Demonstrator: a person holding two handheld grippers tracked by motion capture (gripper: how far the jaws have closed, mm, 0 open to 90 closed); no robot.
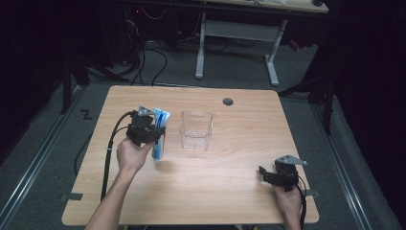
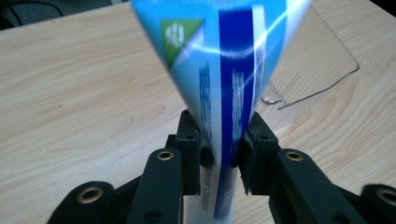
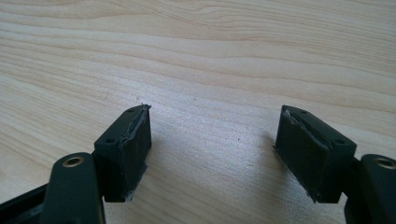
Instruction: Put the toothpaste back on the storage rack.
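Note:
A blue and white toothpaste tube (image 1: 160,134) is clamped in my left gripper (image 1: 158,134) and lifted off the wooden table (image 1: 201,191), left of a clear plastic cup (image 1: 196,130). In the left gripper view the black pads press on the tube (image 2: 229,93) near its narrow end, and the wide crimped end fans out toward the top of the view. The left gripper (image 2: 222,158) is shut on it. My right gripper (image 1: 263,173) rests low at the table's front right, and its jaws (image 3: 212,149) stand wide open with bare wood between them.
The clear cup (image 2: 317,65) stands upright at mid-table, just right of the held tube. A dark cable hole (image 1: 228,101) lies near the table's far edge. Beyond the table are desk legs and cables on grey floor.

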